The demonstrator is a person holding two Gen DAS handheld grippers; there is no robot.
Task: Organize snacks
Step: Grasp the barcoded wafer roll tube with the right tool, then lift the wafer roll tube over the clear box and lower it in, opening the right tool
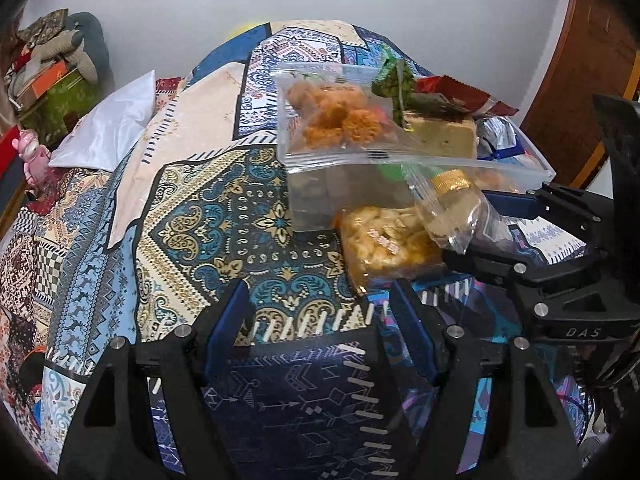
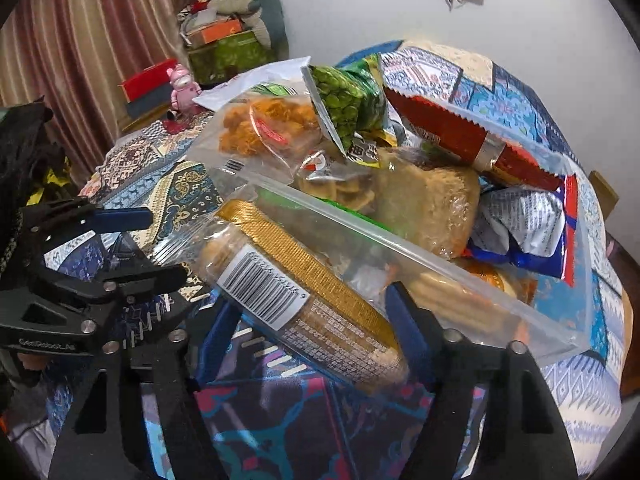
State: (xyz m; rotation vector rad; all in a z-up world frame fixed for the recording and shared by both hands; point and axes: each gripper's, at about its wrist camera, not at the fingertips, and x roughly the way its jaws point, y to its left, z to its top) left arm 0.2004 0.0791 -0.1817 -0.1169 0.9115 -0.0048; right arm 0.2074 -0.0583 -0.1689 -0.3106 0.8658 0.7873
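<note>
A clear plastic bin (image 1: 516, 166) (image 2: 532, 304) on the patterned bedspread is piled with snack packs. On top lie an orange fried snack bag (image 1: 332, 114) (image 2: 260, 128), a green pea pack (image 2: 348, 100) and a red packet (image 2: 460, 136). My right gripper (image 2: 316, 316) (image 1: 476, 222) is shut on a clear biscuit packet with a gold strip (image 2: 304, 300) (image 1: 452, 204), held beside the bin's near wall. A bag of yellow chips (image 1: 388, 240) lies on the bed below it. My left gripper (image 1: 320, 312) (image 2: 160, 240) is open and empty, just short of the chips.
A white pillow (image 1: 108, 124) lies at the left of the bed. A pink toy (image 2: 184, 88) and stacked boxes and clothes (image 2: 228, 40) stand by the curtain. A wooden door (image 1: 588, 60) is at the right.
</note>
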